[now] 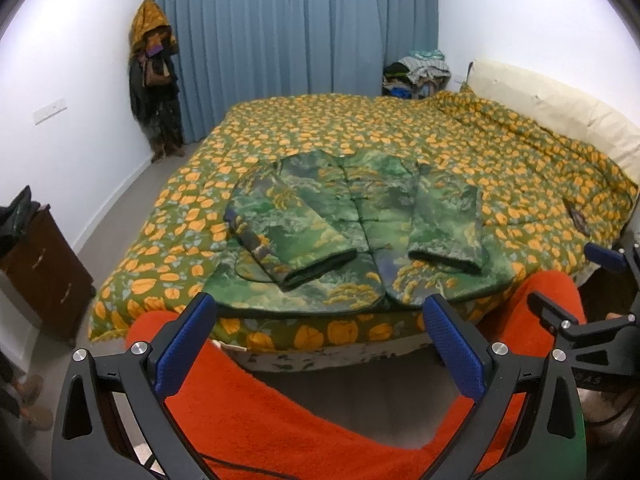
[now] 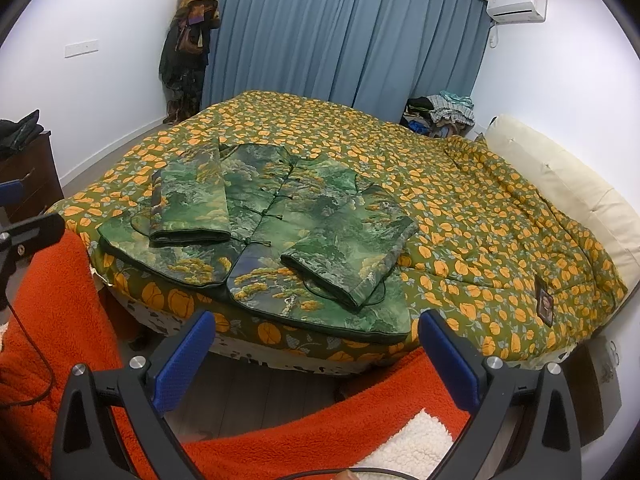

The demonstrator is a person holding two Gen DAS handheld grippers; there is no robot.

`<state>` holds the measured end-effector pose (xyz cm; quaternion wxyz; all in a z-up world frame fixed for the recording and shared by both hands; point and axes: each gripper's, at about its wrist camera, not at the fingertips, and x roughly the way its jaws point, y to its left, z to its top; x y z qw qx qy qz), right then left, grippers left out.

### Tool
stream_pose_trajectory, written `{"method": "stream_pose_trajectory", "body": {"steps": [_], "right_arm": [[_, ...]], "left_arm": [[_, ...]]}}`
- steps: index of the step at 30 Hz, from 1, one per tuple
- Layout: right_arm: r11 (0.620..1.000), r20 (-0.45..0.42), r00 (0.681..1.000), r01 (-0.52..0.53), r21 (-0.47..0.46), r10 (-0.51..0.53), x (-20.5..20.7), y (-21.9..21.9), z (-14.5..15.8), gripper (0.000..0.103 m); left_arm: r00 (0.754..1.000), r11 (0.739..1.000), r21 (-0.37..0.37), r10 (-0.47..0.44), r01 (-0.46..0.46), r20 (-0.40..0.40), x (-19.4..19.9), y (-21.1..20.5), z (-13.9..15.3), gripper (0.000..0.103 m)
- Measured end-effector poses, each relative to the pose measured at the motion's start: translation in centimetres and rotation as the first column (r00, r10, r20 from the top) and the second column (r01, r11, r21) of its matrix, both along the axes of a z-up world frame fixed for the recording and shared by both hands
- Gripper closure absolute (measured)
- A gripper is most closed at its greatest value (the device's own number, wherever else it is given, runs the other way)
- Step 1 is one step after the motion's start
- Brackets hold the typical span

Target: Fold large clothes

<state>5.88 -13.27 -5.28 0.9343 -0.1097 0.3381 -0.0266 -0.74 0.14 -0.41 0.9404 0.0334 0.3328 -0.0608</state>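
In the left wrist view, we held the left hand-held gripper [image 1: 320,340] low in front of the bed [image 1: 520,152], with its two blue fingers [image 1: 184,348] wide apart and nothing between them. The green jacket [image 1: 360,216] lay flat on the bed cover near the front edge, closed with its buttons up, and both sleeves were folded in over the front. The right hand-held gripper [image 1: 568,280] showed at the right edge, above our orange fleece sleeve [image 1: 532,312].

In the right wrist view, the right hand-held gripper [image 2: 316,344] was also apart and empty, and it stood in front of the bed [image 2: 500,200] edge without touching the jacket [image 2: 288,220]. The jacket lay on the left half of the bed, with its hem just at the front edge. Blue curtains [image 2: 340,40] hung behind the bed, and a pile of clothes [image 2: 440,114] sat in the far corner.
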Motion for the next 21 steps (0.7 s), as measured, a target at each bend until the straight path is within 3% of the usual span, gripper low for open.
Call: {"method": "stream_pose_trajectory", "body": {"steps": [4, 8, 14, 18, 21], "right_arm": [[0.999, 0.014, 1.000, -0.016, 0.031, 0.015, -0.1, -0.4, 0.4, 0.000], [0.993, 0.047, 0.997, -0.065, 0.099, 0.060, 0.6, -2.0, 1.9, 0.000], [0.994, 0.105, 0.989, -0.104, 0.033, 0.100, 5.1, -5.1, 4.0, 0.000], [0.972, -0.016, 0.972, -0.234, 0.034, 0.235, 10.5, -6.6, 0.8, 0.000], [0.964, -0.139, 0.954, -0.266, 0.004, 0.264, 14.8, -6.8, -4.3, 0.000]], "left_arm": [[0.999, 1.000, -0.010, -0.013, 0.013, -0.044, 0.9, 0.2, -0.4, 0.000], [0.999, 0.999, -0.022, -0.046, 0.046, -0.025, 2.3, 0.8, 0.4, 0.000], [0.978, 0.978, -0.007, -0.207, 0.207, -0.034, 7.9, 1.1, -0.2, 0.000], [0.944, 0.948, 0.054, -0.306, 0.314, -0.120, 13.1, 0.9, -4.4, 0.000], [0.926, 0.934, 0.117, -0.309, 0.339, -0.215, 17.5, 0.6, -9.1, 0.000]]}}
